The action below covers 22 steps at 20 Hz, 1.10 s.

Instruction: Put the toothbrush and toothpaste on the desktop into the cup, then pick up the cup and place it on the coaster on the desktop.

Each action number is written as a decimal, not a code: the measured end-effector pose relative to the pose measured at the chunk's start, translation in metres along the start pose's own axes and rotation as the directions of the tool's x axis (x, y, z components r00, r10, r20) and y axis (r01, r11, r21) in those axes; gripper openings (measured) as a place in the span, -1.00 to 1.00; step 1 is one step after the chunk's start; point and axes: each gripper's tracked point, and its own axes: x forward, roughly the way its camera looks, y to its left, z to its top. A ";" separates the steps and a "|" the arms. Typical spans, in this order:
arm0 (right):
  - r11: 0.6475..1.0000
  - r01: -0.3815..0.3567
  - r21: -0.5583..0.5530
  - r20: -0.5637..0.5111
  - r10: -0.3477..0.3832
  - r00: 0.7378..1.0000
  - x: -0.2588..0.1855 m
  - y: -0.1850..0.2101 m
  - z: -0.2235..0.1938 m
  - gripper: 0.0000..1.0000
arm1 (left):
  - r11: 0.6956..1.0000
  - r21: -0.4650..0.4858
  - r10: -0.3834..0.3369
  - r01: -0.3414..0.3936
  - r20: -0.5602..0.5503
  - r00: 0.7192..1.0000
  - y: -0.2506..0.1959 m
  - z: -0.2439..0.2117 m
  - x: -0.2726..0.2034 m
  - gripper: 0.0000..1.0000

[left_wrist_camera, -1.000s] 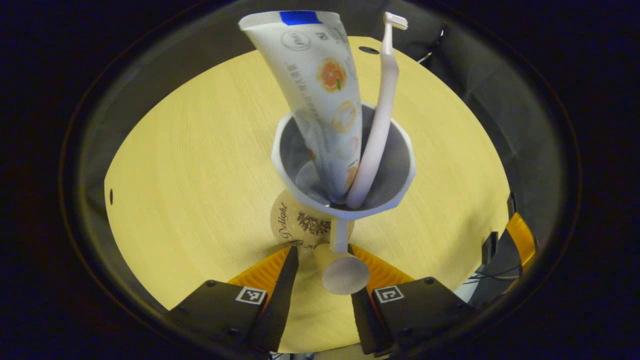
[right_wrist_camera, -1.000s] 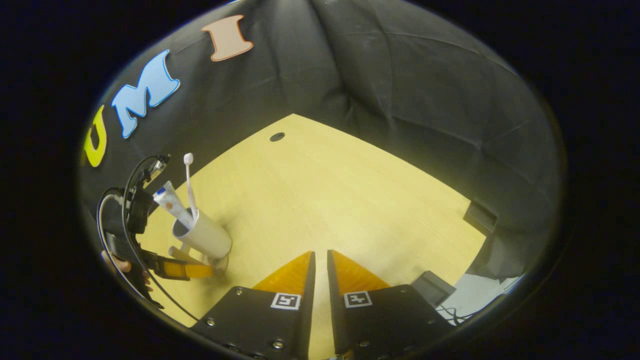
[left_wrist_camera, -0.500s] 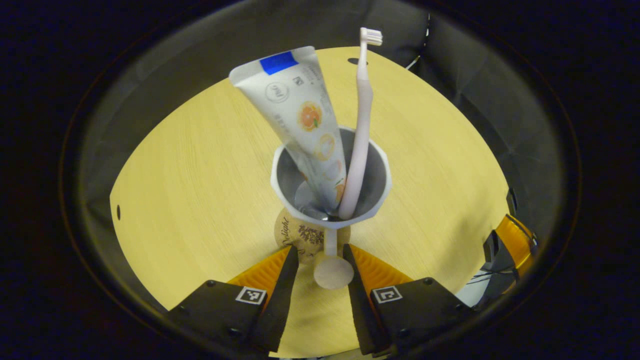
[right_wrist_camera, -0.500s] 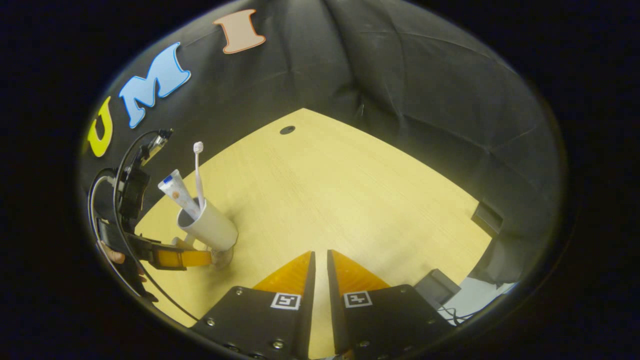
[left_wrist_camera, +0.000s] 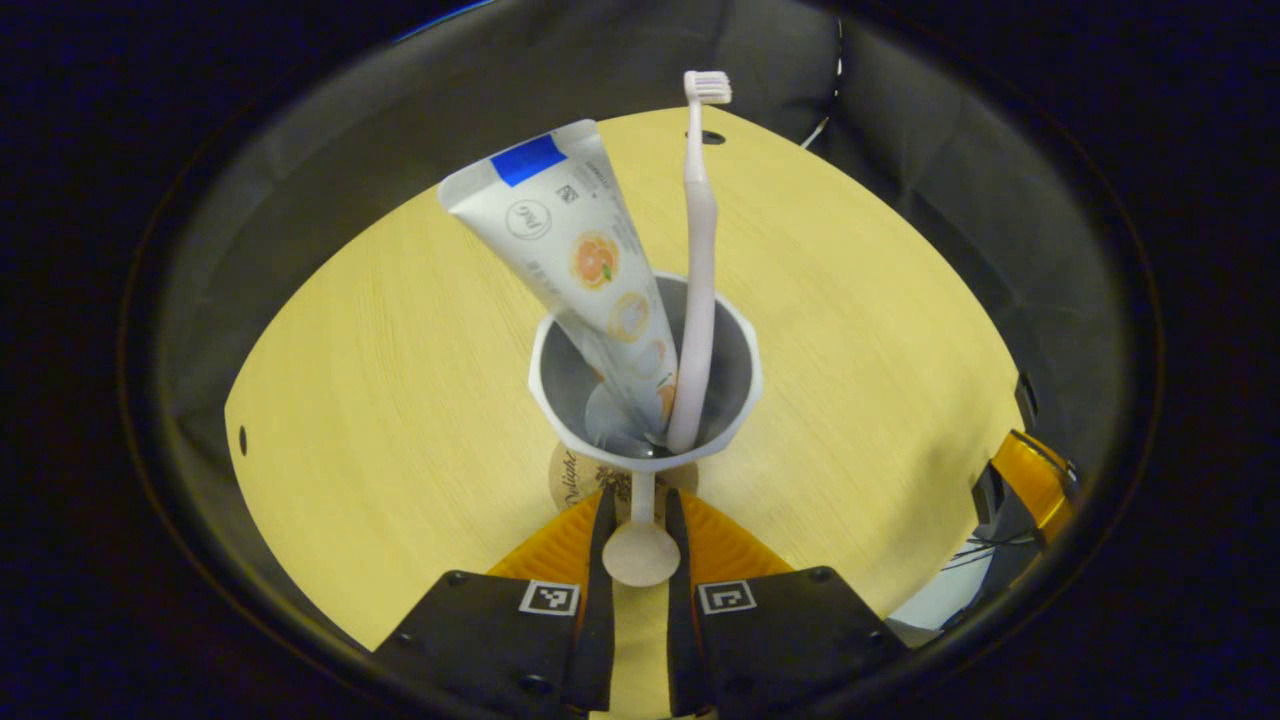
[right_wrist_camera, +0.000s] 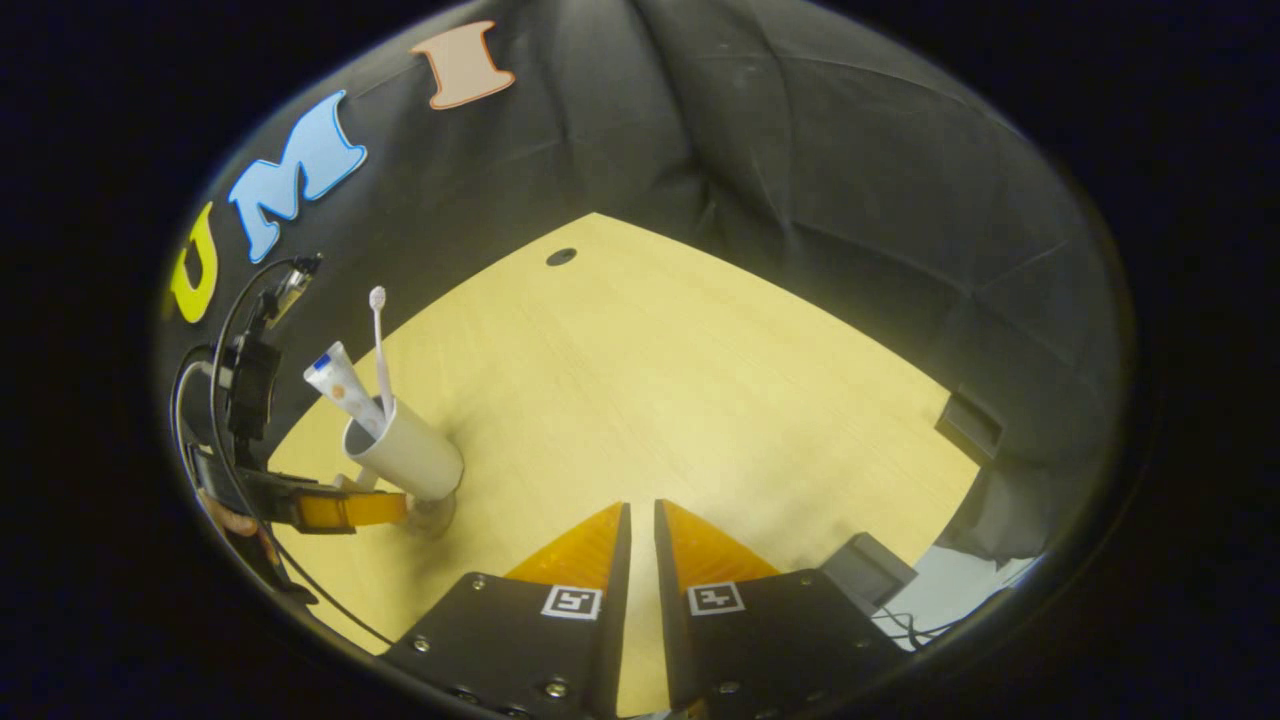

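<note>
A white cup [left_wrist_camera: 735, 365] stands on a round wooden coaster [left_wrist_camera: 572, 470] in the middle of the yellow table. In it lean a white toothpaste tube [left_wrist_camera: 570, 240] and a pale pink toothbrush [left_wrist_camera: 700, 250], bristles up. My left gripper [left_wrist_camera: 640, 495] points at the cup, its fingers drawn close on either side of the cup's peg handle [left_wrist_camera: 640, 553]; whether they press on it I cannot tell. The right gripper view has the cup [right_wrist_camera: 410, 462] at far left with the left gripper [right_wrist_camera: 395, 510] at its base. My right gripper [right_wrist_camera: 637, 510] is shut on nothing, over bare table.
A cable hole [right_wrist_camera: 561, 257] sits near the table's far corner. A black box [right_wrist_camera: 968, 425] hangs at the right edge, with cables and a white sheet [right_wrist_camera: 950, 590] below. The other gripper [left_wrist_camera: 1030, 480] shows at the right edge of the left gripper view.
My left gripper has backed away from the cup, and its fingers have gone from wide apart to a narrow gap around the handle. The cup stays on the coaster. The right gripper stays shut.
</note>
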 end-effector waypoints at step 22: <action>0.985 -0.077 -0.151 -0.016 0.075 0.997 -0.001 0.055 -0.006 -0.66 | 0.996 -0.088 -0.003 0.013 0.109 0.994 0.020 -0.064 -0.030 -0.29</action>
